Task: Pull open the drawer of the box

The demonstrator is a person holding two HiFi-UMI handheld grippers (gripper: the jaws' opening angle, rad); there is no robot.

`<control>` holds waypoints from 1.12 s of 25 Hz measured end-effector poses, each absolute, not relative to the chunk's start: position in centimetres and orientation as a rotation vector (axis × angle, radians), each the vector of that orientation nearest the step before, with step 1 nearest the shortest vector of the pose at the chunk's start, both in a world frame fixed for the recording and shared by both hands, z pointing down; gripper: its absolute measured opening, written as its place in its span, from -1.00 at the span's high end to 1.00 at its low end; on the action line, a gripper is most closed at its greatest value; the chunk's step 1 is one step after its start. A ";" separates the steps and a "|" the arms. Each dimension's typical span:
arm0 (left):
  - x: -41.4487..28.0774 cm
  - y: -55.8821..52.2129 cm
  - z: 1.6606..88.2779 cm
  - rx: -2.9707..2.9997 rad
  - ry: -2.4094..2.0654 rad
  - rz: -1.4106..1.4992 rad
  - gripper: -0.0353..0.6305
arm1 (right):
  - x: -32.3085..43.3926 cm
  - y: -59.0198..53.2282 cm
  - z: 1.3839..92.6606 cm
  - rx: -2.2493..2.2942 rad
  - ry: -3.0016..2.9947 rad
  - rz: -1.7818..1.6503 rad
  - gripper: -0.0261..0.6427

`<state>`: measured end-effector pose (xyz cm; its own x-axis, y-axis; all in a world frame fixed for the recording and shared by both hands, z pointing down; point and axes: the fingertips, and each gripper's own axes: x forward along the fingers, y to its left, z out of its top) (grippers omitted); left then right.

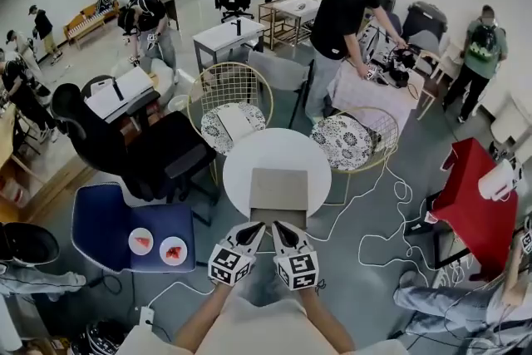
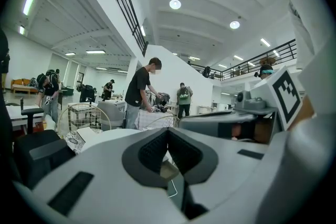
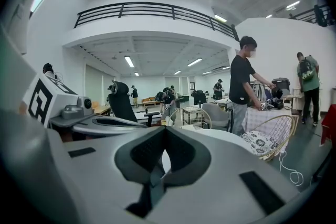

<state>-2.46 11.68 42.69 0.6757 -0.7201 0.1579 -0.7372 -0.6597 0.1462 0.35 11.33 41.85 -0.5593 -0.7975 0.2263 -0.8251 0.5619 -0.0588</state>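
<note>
A brown cardboard box (image 1: 278, 188) stands at the near side of a round white table (image 1: 249, 152). I cannot make out its drawer front from above. My left gripper (image 1: 252, 231) and right gripper (image 1: 279, 228) are side by side just short of the box's near edge, both pointing at it. Each one's jaws meet at the tips with nothing between them, as the left gripper (image 2: 168, 131) and the right gripper (image 3: 165, 132) show in their own views. The white table (image 3: 212, 137) lies just ahead in the right gripper view.
Two wire chairs with patterned cushions (image 1: 228, 107) (image 1: 356, 140) stand behind the table. A black office chair (image 1: 154, 155) and a blue chair (image 1: 104, 224) bearing two plates are at the left. A red table (image 1: 475, 197) is at the right, and white cables (image 1: 370, 216) lie on the floor. Several people stand farther off.
</note>
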 end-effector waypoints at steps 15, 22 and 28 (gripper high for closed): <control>-3.8 22.2 43.5 2.694 -1.164 0.122 0.86 | -0.6 21.9 42.5 1.412 -2.582 0.233 0.88; -3.5 24.8 43.2 2.702 -1.152 0.134 0.86 | -0.2 24.5 42.1 1.433 -2.577 0.232 0.88; -3.4 26.1 43.3 2.707 -1.141 0.136 0.86 | 0.0 25.7 42.3 1.442 -2.569 0.235 0.88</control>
<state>-3.38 26.06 43.33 0.6976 -0.6980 0.1615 -0.7164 -0.6818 0.1482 0.00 25.74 42.27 -0.5106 -0.8264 0.2375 -0.8558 0.5152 -0.0470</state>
